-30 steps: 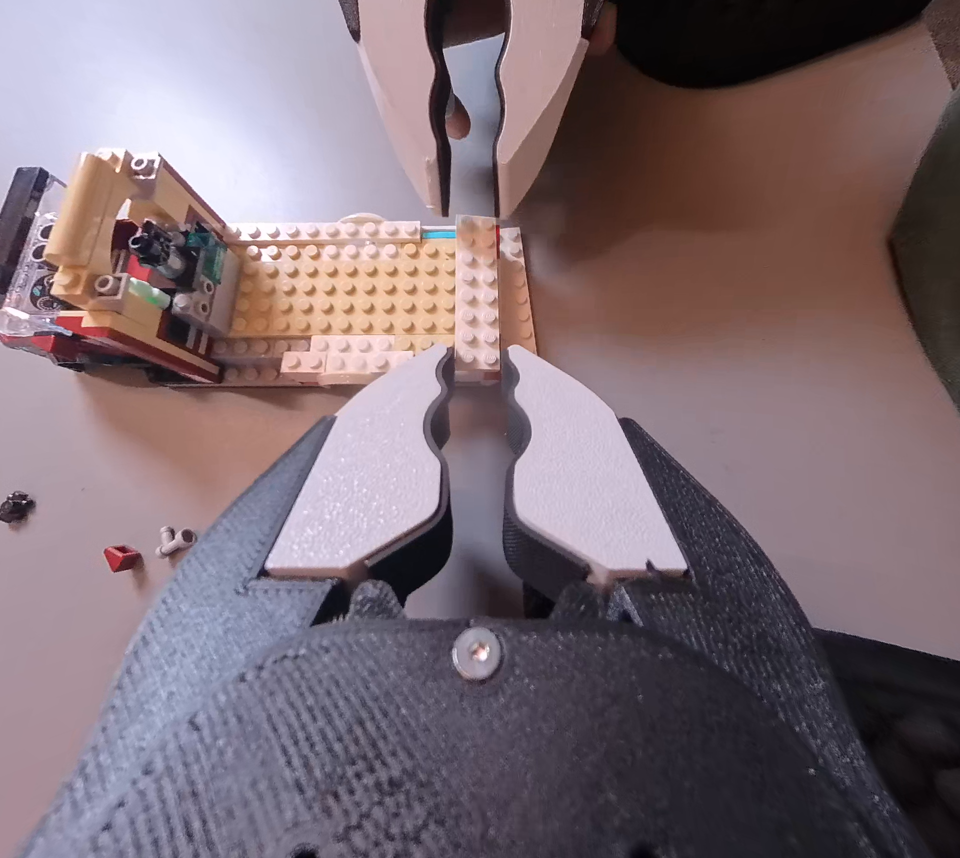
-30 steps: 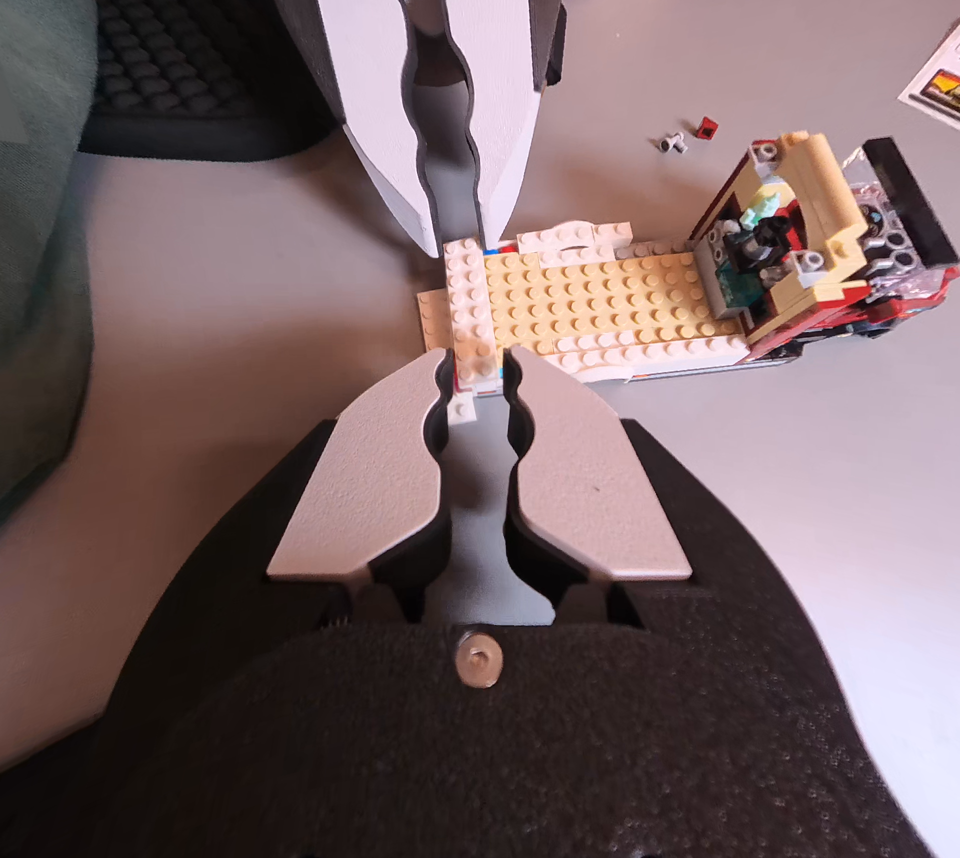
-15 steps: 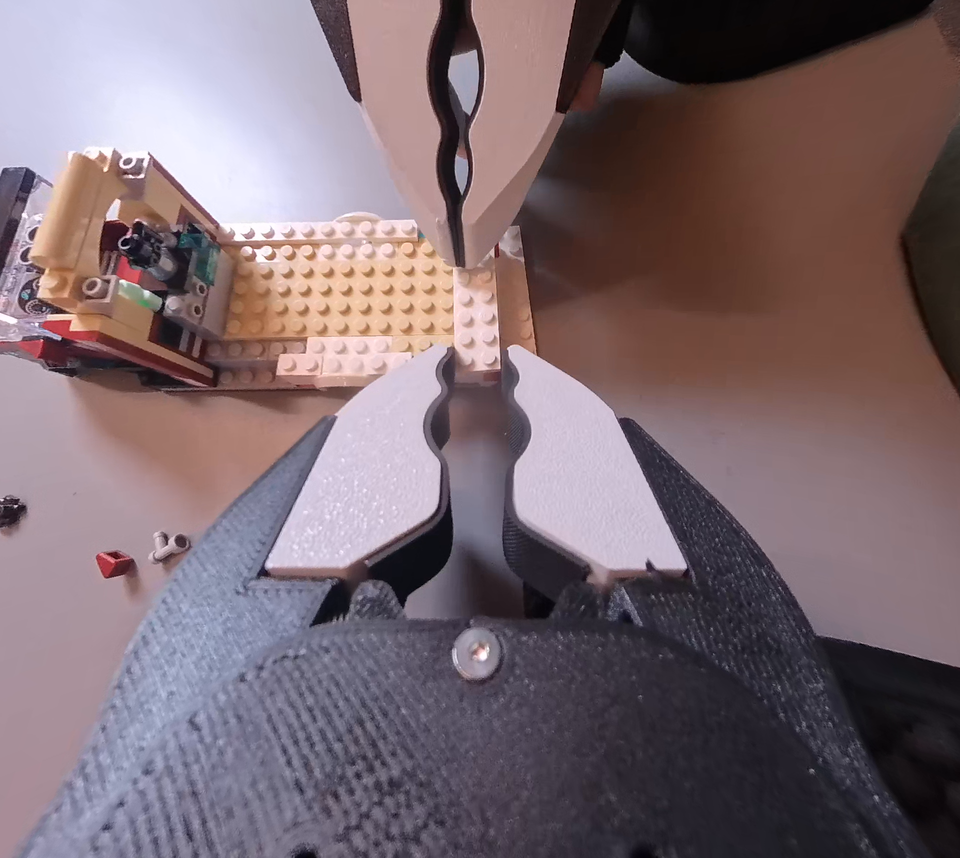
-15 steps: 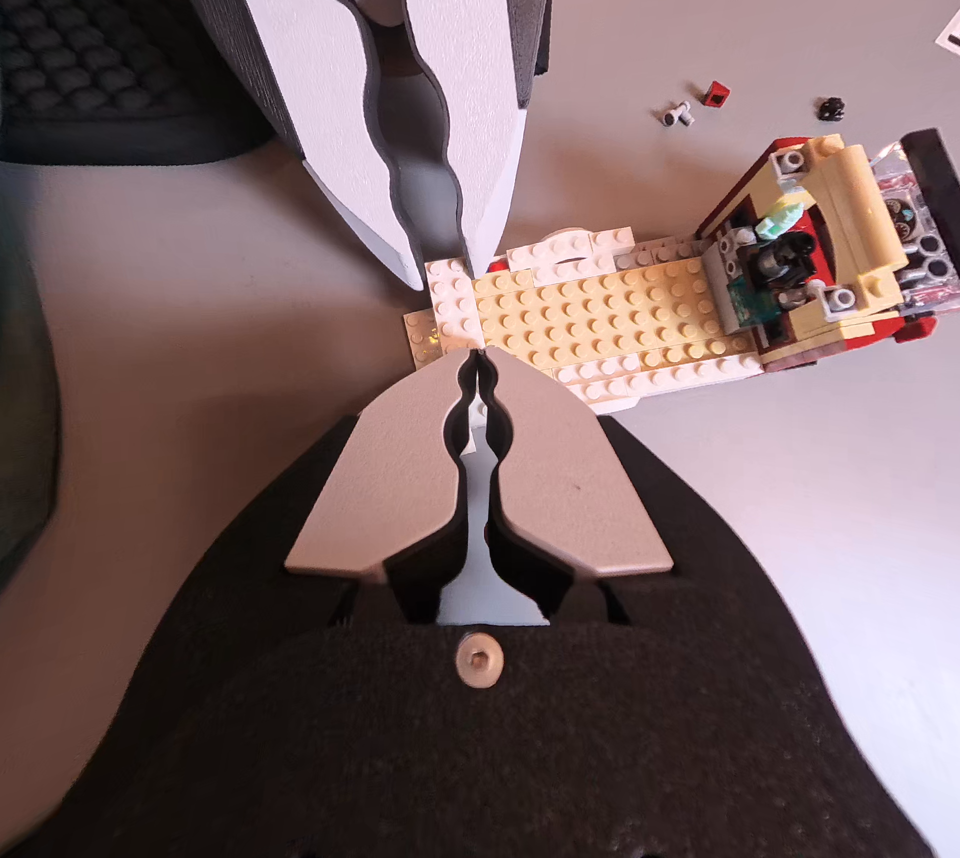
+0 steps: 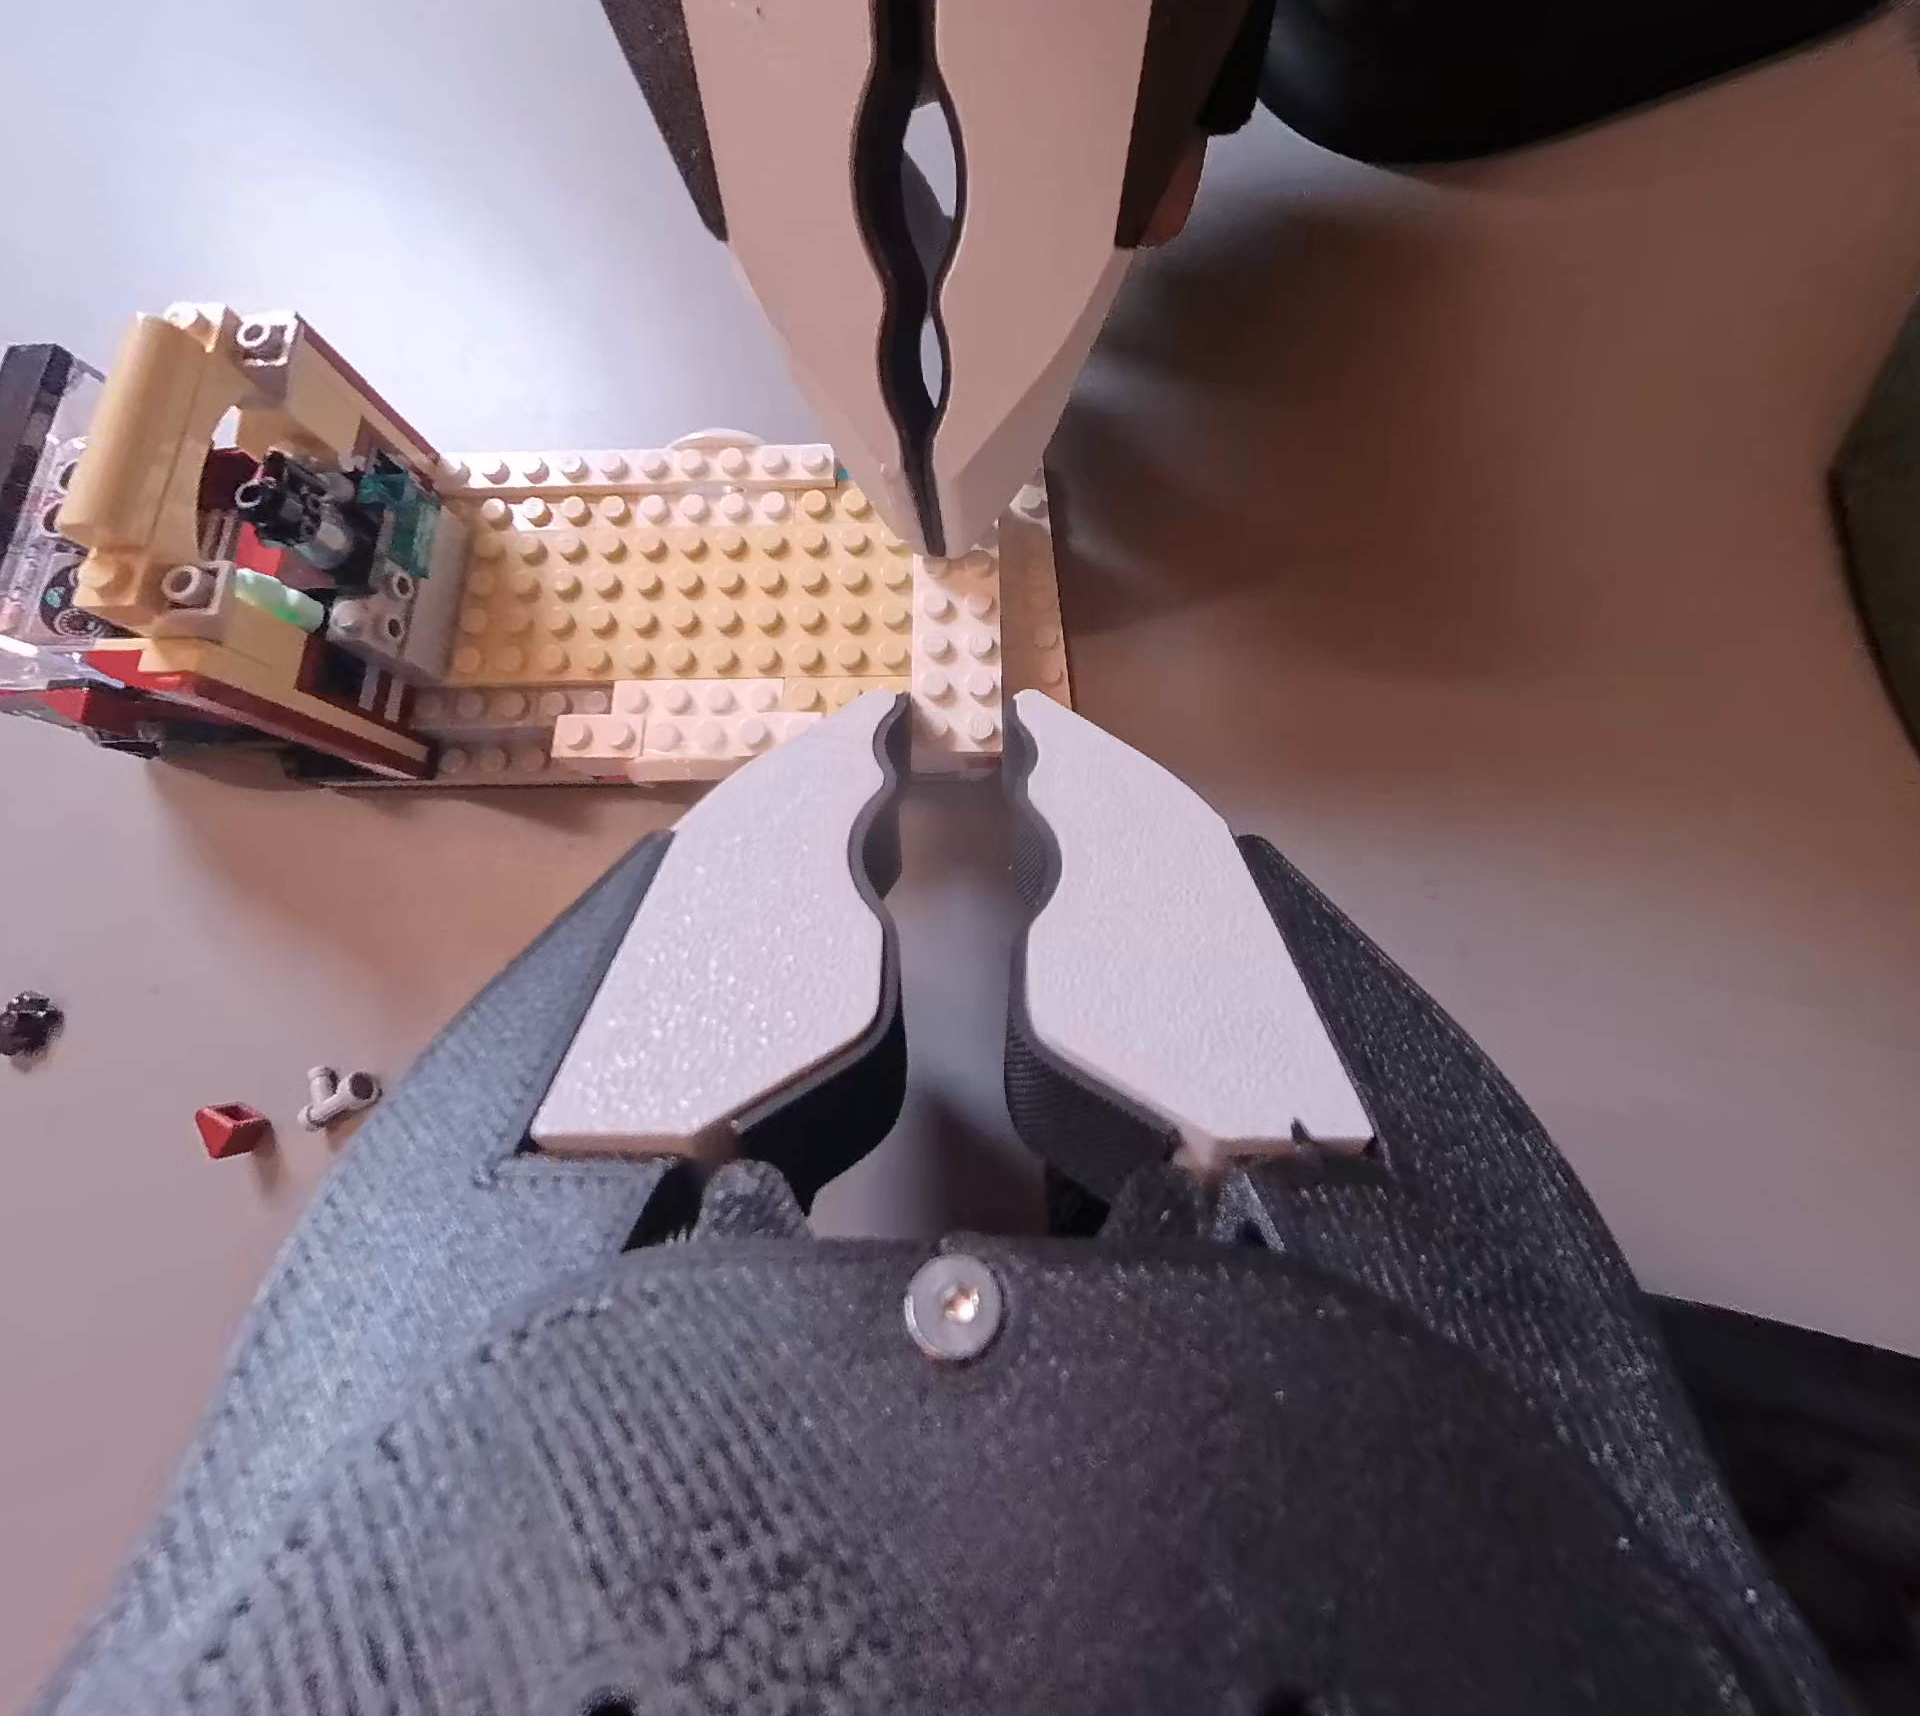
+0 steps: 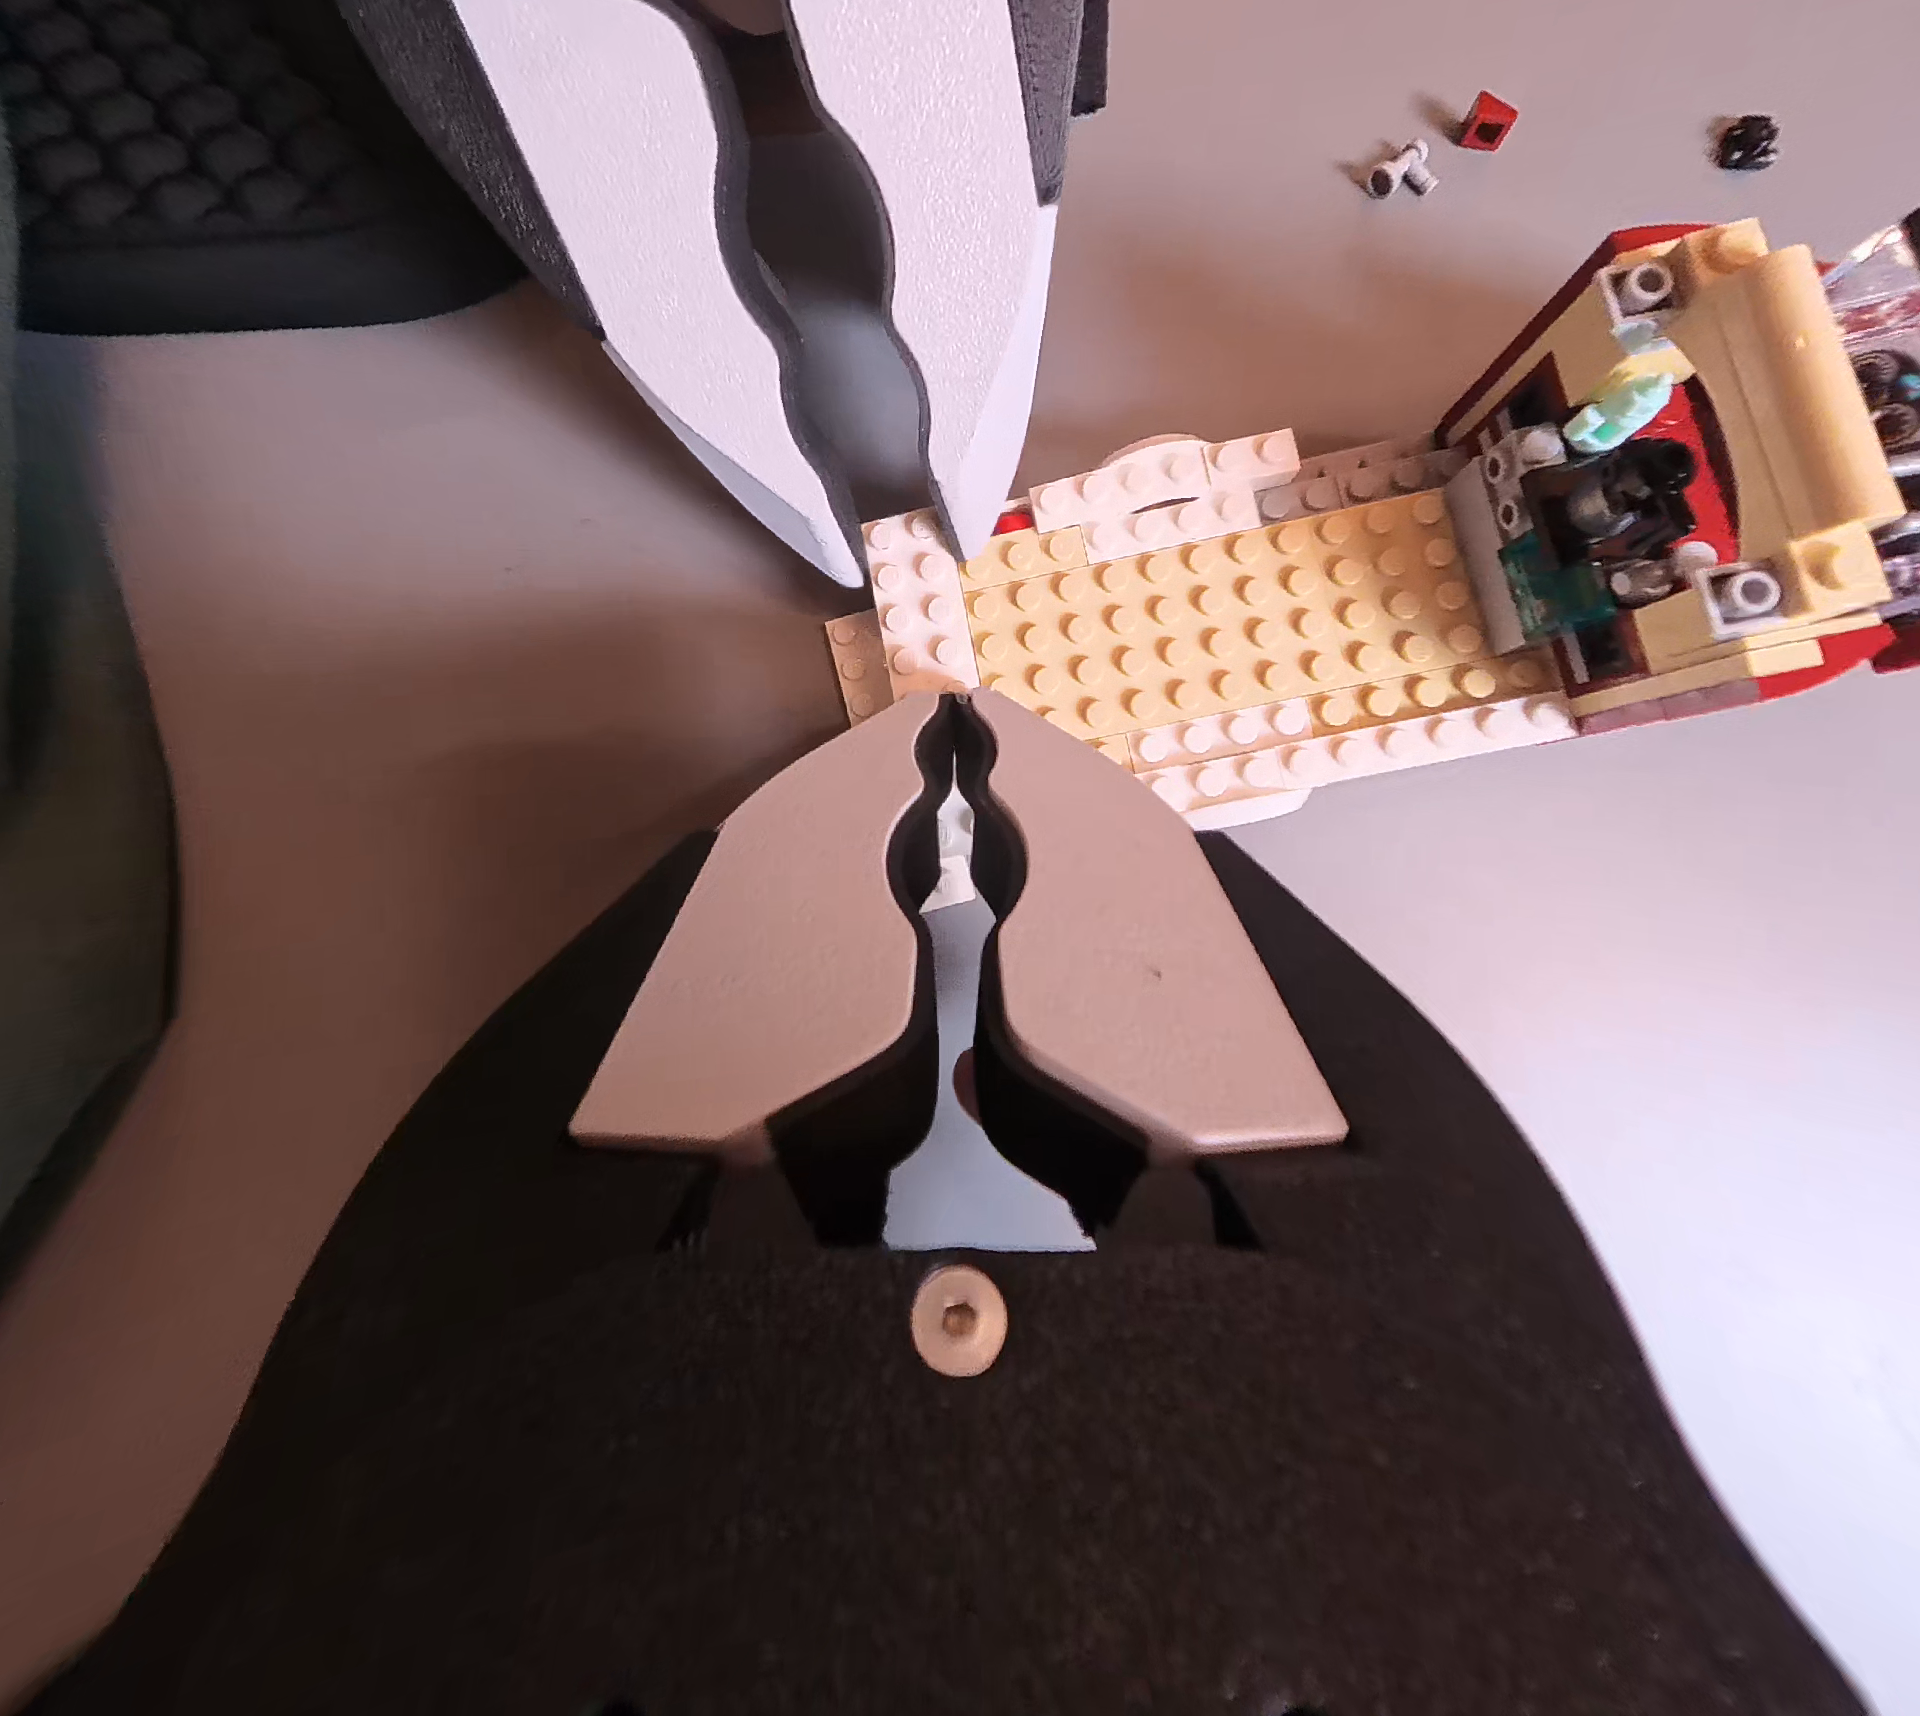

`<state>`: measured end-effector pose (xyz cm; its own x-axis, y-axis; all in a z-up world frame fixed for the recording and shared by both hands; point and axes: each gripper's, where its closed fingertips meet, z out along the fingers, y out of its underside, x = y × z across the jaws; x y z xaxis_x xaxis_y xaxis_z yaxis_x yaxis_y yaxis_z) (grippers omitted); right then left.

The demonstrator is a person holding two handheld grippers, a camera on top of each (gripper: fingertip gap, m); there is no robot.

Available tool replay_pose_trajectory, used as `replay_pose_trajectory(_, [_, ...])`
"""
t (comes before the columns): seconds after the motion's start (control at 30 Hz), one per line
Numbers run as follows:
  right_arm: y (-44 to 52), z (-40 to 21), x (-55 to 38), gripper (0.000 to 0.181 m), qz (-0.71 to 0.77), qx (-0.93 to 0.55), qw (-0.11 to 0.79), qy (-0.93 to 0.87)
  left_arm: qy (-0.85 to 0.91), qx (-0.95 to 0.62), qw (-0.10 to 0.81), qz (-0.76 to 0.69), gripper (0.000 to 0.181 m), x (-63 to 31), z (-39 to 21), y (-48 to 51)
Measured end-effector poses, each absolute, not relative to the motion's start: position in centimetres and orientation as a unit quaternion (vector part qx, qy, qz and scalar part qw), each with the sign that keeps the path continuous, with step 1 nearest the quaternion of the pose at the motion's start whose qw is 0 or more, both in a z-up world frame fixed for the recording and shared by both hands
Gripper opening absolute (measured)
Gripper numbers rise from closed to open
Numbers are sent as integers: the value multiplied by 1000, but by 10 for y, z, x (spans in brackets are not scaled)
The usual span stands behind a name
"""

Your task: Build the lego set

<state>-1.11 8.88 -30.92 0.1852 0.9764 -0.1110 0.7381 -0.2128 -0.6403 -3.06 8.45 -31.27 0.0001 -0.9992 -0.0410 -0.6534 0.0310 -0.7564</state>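
**Item: lego model (image 5: 665,586), part built, on table (image 5: 312,108).** Tan studded deck with the cab (image 5: 208,523) at its far-left end as my left jaws see it.

**Plate (image 5: 956,638).** White, laid across the deck's end, directly ahead of my left jaws and reaching to the right ones opposite.

**Left gripper (image 5: 956,710).** Jaws parted, one tip at each side of the plate's near end and close against it. I cannot tell whether they pinch it or only bracket it. Same stance as a second ago.

**Right gripper (image 6: 954,702).** Changed. A second ago its jaws stood apart around the plate's other end; now they are closed on nothing, tips together and set down on the plate's studs.

**Reading.** I judge this a press-down: the plate is placed and I am seating it, with the left side steadying. The studs look level, though I cannot confirm full seating.

**Loose.** Red bit (image 5: 231,1129), grey bit (image 5: 338,1095) and black bit (image 5: 26,1022), well left of the left jaws, unused.
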Motion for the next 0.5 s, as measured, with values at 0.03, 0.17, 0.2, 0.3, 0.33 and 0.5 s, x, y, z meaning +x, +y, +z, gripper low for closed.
replay_pose_trajectory(0.03, [89, -309, -11, 0, 260, -737, 223, -583, 649, -637, 308, -279, 16, -30, -313, 85])
replay_pose_trajectory(0.17, [89, -311, -11, 0, 253, -744, 199, -586, 647, -638, 308, -280, 17, -30, -313, 84])
replay_pose_trajectory(0.2, [89, -311, -11, 0, 251, -745, 195, -587, 647, -638, 308, -282, 18, -31, -313, 84])
replay_pose_trajectory(0.3, [89, -311, -11, 0, 240, -748, 189, -590, 648, -636, 309, -281, 21, -31, -312, 82])
replay_pose_trajectory(0.33, [89, -311, -11, 0, 236, -749, 188, -590, 648, -634, 317, -278, 21, -32, -310, 83])
replay_pose_trajectory(0.5, [89, -311, -12, 0, 227, -751, 183, -593, 645, -629, 334, -277, 14, -31, -304, 82])
